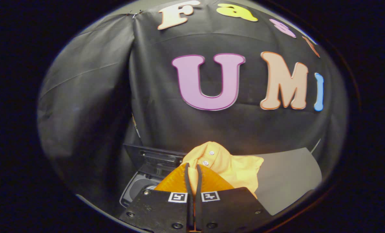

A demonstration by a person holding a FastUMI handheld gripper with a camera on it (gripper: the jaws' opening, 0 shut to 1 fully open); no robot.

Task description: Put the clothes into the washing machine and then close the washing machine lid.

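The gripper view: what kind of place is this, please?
Probably a staged laundry corner in a booth. A small top-loading washing machine stands with its lid up, black cloth hangs behind it, and the gripper has its fingers shut on a yellow shirt.

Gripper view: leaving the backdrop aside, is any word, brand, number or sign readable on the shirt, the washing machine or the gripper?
Yellow shirt, pinched in the shut gripper: no print, just two buttons.
Washing machine, lid up: too dark to read any marking.
Gripper body: two square coded markers, patterns rather than words.
So there is no readable text.
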